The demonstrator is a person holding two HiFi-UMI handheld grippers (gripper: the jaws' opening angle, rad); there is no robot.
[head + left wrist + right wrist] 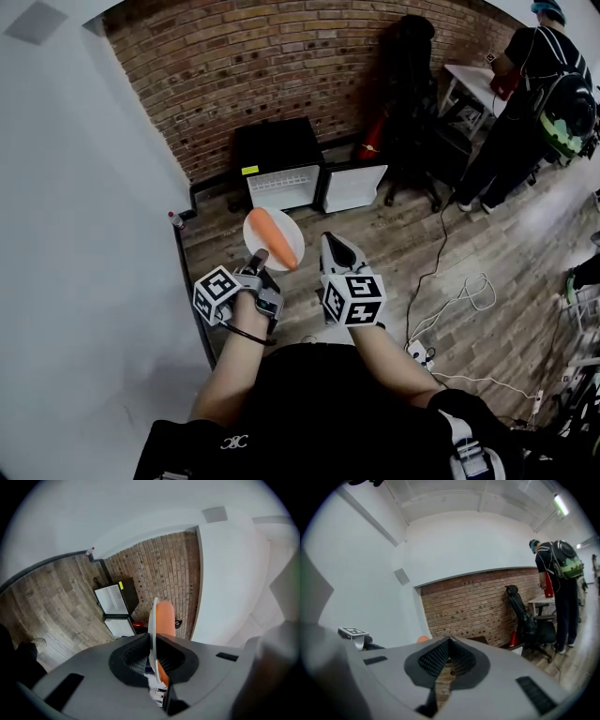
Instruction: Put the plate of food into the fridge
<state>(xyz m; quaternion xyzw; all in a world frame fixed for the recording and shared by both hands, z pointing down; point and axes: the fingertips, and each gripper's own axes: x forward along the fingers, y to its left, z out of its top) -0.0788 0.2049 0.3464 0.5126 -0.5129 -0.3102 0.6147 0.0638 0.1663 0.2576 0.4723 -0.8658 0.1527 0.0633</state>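
I hold the plate (287, 225) pinched in left hand-held gripper (260, 259), right hand-held gripper (335, 246) clenched empty; next: lower into open fridge (281, 187).

A smooth white plate (287, 231) with a faint sheen is shown, topped by smooth-skinned orange food (272, 240). The shells of the left gripper (152, 641) and right gripper (449, 643) are moulded in matt grey plastic, and their jaws are lined with black ribbed pads. The floor (394, 244) is laid in matt grey-brown wood planks. The wall (281, 66) is built of rough red brick. The fridge (281, 150) is cased in matt black.
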